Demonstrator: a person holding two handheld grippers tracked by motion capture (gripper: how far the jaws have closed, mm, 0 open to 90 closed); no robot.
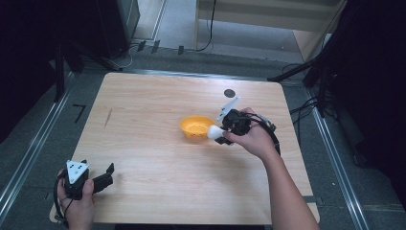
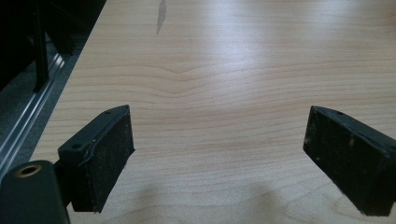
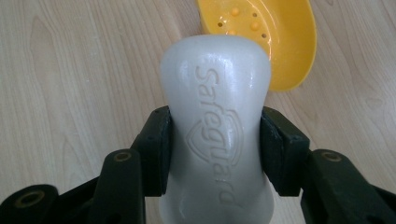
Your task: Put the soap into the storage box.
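A white bar of soap (image 3: pixel 217 135) with raised lettering sits between the jaws of my right gripper (image 3: pixel 215 149), which is shut on its waist. In the high view the soap (image 1: pixel 215 131) hangs just right of a yellow soap dish (image 1: pixel 196 127) at the table's middle, with my right gripper (image 1: pixel 223 134) behind it. The dish (image 3: pixel 275 32) has small holes and bumps in its bottom and lies just beyond the soap's far end. My left gripper (image 1: pixel 106 176) rests near the front left corner, open, nothing between its pads (image 2: pixel 109 154).
The wooden table (image 1: pixel 153 110) has a dark round spot (image 1: pixel 229 93) at the back right and a faint streak (image 1: pixel 108 117) at the left. Metal rails and dark stands flank the table on both sides.
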